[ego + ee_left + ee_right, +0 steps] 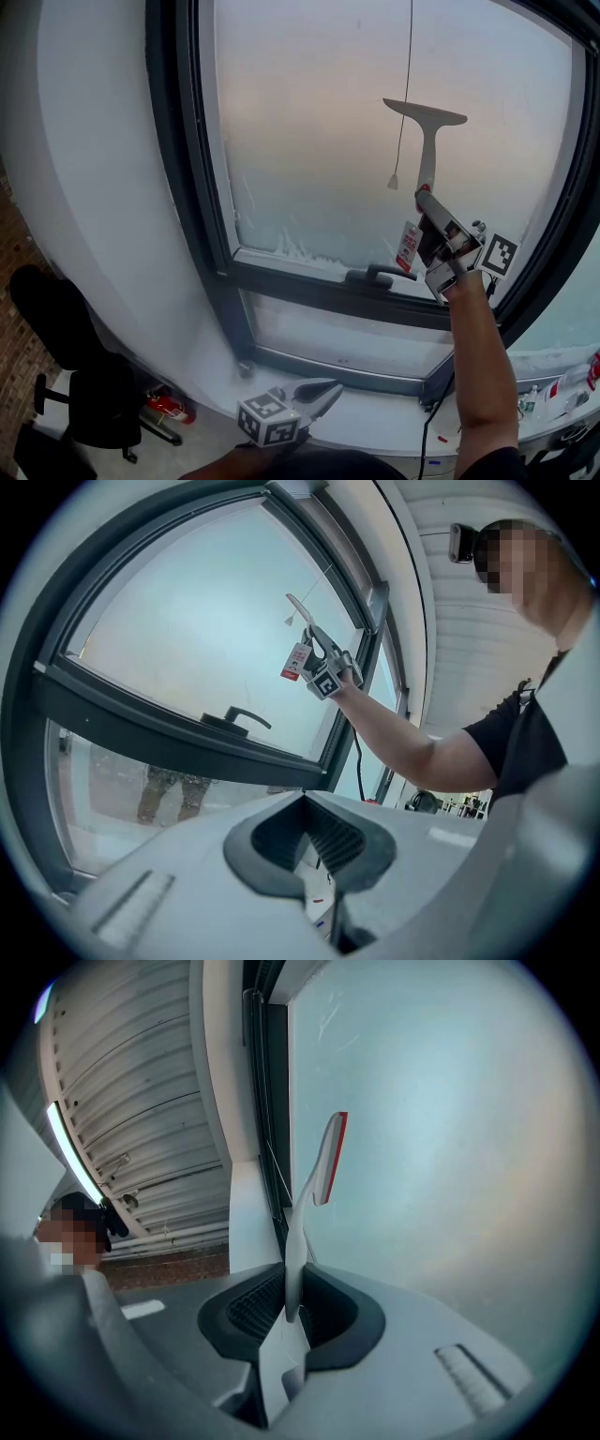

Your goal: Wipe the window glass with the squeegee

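Up on the window glass, right-hand side of the pane, the squeegee sits with its blade across the top and its handle pointing straight down. The right tool is clamped on the bottom of that handle. The right gripper view shows it best, with the white handle pinched between the two pads and the red rubber edge turned toward the glass. Whether the rubber is actually pressed on or just off is hard to call from here.

The left tool hangs low by the sill, jaws together with nothing in them, so it isn't part of this step.

Looks like a wiping stroke is in hand, with the blade parked high and lots of hazy glass below it. There's also a foamy band along the bottom edge.

For the next move, the blade needs to stay flat and evenly pressed while it gets dragged down toward the window handle. The pull cord dangles just left of the squeegee handle and could easily snag, and a hang tag is flapping next to the tool too.
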